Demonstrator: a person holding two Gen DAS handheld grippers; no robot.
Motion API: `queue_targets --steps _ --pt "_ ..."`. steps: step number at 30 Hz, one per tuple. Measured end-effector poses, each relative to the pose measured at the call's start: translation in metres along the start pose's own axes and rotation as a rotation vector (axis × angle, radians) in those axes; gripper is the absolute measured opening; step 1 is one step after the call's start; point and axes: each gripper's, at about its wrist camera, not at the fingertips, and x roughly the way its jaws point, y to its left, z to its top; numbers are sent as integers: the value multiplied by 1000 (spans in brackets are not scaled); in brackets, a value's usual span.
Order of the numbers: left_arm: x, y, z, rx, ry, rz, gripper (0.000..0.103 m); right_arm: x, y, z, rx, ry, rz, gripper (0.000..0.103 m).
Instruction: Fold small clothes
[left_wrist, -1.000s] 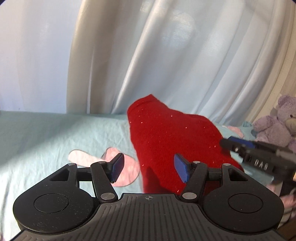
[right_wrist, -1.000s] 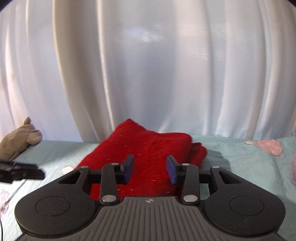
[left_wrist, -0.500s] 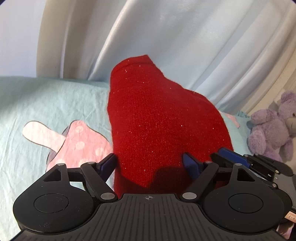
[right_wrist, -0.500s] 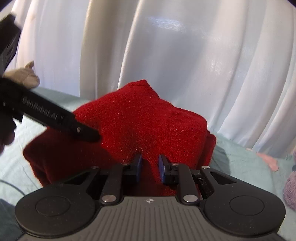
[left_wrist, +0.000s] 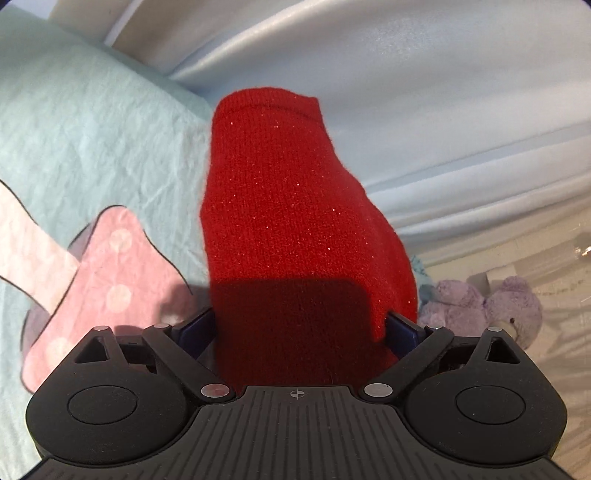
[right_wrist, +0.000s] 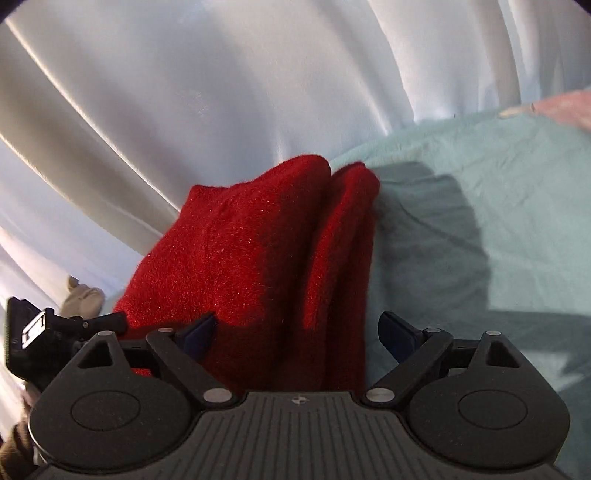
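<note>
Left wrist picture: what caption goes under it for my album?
Open left gripper straddling a red knit garment on a mint bedsheet.

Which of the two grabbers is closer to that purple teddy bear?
Left. The purple teddy bear sits just beyond the left gripper's right-hand finger. The right gripper is over the red sweater, and its camera shows no purple bear.
</note>
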Motion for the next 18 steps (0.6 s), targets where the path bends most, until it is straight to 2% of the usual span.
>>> queue_targets --steps 3,8,10,14,18 --pt "12 6 3 -34 4 -39 97 12 -9 -1 59 8 88 91" --pt "8 -1 -1 5 -25 -19 82 12 2 -7 52 -14 128 65" --pt "-3 -7 -3 28 -39 -13 78 9 16 -10 9 -28 118 61" --pt "-31 -25 -13 59 -90 -1 70 -8 46 -10 -44 -57 163 58" --pt "-79 -45 -28 132 -188 40 70 -20 83 -9 -109 -79 225 58"
